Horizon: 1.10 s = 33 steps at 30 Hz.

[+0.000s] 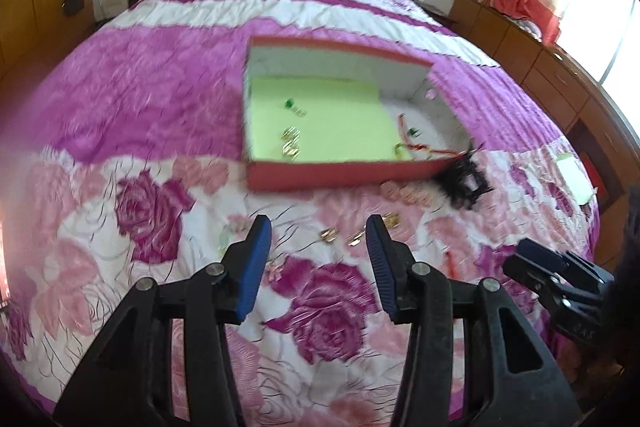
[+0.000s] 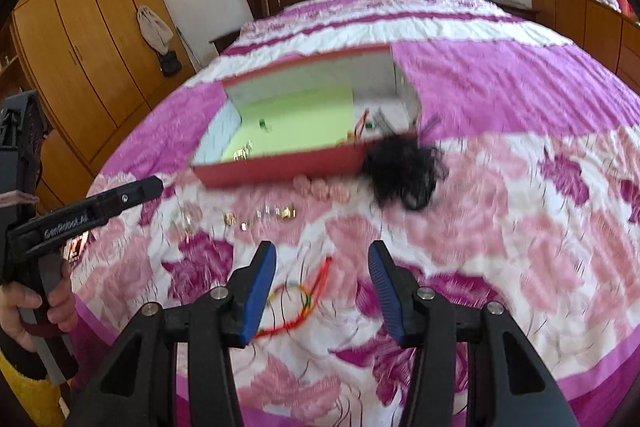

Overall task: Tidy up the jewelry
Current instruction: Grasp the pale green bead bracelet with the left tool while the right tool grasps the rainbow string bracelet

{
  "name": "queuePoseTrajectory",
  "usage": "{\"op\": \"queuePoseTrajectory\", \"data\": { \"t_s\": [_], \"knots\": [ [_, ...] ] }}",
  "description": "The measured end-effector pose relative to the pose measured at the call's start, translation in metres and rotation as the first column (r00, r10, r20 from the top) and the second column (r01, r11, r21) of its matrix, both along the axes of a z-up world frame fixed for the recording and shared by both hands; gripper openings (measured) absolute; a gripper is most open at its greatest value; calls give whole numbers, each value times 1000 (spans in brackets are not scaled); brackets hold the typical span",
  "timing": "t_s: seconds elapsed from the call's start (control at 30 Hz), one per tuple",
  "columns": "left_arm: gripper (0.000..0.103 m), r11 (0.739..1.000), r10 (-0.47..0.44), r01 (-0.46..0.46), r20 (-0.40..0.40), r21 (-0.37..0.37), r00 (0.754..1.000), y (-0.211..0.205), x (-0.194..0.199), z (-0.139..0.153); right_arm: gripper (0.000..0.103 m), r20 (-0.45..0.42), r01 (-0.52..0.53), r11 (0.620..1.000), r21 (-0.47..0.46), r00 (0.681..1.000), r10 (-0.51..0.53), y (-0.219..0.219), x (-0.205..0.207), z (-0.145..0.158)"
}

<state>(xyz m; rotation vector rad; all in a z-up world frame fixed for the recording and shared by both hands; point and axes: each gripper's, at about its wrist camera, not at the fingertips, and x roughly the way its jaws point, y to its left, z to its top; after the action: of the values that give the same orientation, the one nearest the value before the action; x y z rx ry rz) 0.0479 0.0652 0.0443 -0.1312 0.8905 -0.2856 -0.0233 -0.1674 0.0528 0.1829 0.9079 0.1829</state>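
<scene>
Left gripper (image 1: pixel 318 227) & right gripper (image 2: pixel 322 253) both spread, empty. Red cardboard box w/ green liner (image 1: pixel 340 179), mid-frame, holds several pcs; small gold metal trinkets (image 1: pixel 352 239) & orange-red cord bracelet (image 2: pixel 304 303) left on bedspread, lower centre.

Red box (image 1: pixel 320 179) with green liner (image 1: pixel 320 115) on pink rose-patterned bedspread (image 1: pixel 160 107).

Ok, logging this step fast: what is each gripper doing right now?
Left gripper: open, holding nothing, above the bedspread.
Right gripper: open, holding nothing, above the orange cord.
</scene>
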Motion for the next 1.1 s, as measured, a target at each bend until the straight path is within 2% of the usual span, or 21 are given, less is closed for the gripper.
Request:
{"op": "queuePoseTrajectory", "data": {
  "t_s": [0.23, 0.33, 0.57, 0.77, 0.97, 1.03, 1.1],
  "knots": [
    [40, 997, 65, -62, -82, 41, 995, 15, 13, -39, 51, -92, -10, 1000, -1, 996, 9, 6, -6, -27],
    [38, 997, 83, -83, -122, 6, 989, 21, 18, -53, 51, -121, -15, 1000, 1, 993, 15, 8, -6, -34],
    [25, 992, 112, -121, -172, -42, 979, 32, 27, -68, 51, -154, -37, 999, -16, 987, 34, 18, -1, -46],
    [22, 991, 118, -129, -181, -47, 976, 32, 29, -77, 51, -164, -95, 995, -33, 983, 88, 33, 2, -50],
    [23, 989, 121, -134, -193, -55, 974, 33, 35, -83, 41, -191, -148, 988, -49, 972, 136, 48, 7, -60],
    [23, 988, 123, -137, -194, -65, 973, 32, 37, -85, 34, -203, -156, 986, -58, 969, 141, 51, 10, -65],
    [21, 988, 121, -136, -191, -69, 974, 31, 38, -85, 21, -208, -163, 985, -49, 967, 150, 52, 11, -69]
  ]
}}
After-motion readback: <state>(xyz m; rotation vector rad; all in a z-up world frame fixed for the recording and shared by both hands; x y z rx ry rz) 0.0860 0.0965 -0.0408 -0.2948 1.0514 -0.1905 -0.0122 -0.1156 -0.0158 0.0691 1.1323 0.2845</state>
